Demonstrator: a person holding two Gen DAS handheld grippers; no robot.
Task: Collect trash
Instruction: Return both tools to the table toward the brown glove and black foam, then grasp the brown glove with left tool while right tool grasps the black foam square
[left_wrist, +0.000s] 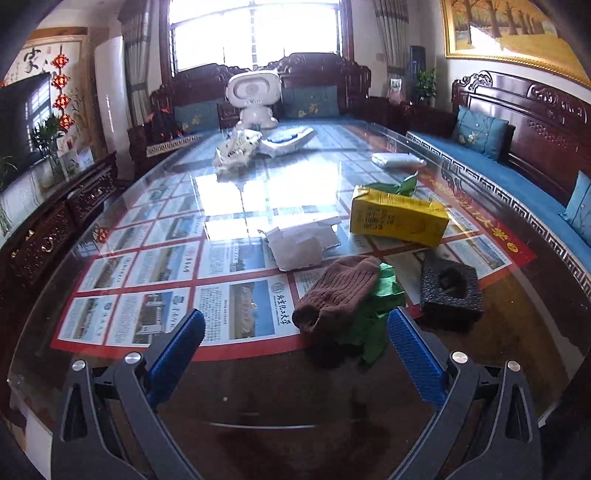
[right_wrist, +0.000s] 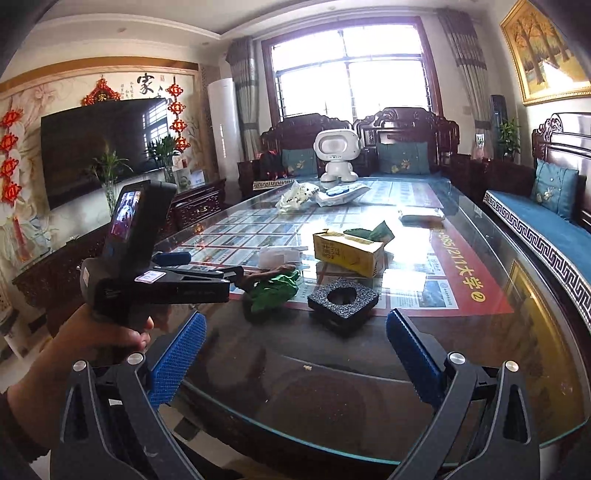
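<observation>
Trash lies on the glass table top (left_wrist: 229, 199): a brown knitted piece (left_wrist: 338, 291) over green crumpled paper (left_wrist: 380, 310), a black foam block with a hole (left_wrist: 452, 293), a yellow carton (left_wrist: 397, 219), a torn white box (left_wrist: 299, 243), a crumpled white wrapper (left_wrist: 236, 149). My left gripper (left_wrist: 295, 332) is open, empty, just before the brown piece. In the right wrist view the left gripper (right_wrist: 207, 267) reaches over the green paper (right_wrist: 275, 291). My right gripper (right_wrist: 295, 336) is open, empty, just short of the foam block (right_wrist: 343, 299); the carton (right_wrist: 349, 251) lies behind.
A white robot toy (left_wrist: 253, 98) and white packets (left_wrist: 286, 142) stand at the far end. A white folded bag (left_wrist: 397, 159) lies at the right. Carved sofas with blue cushions (left_wrist: 480, 134) line the far and right sides. A TV cabinet (right_wrist: 55, 269) runs along the left.
</observation>
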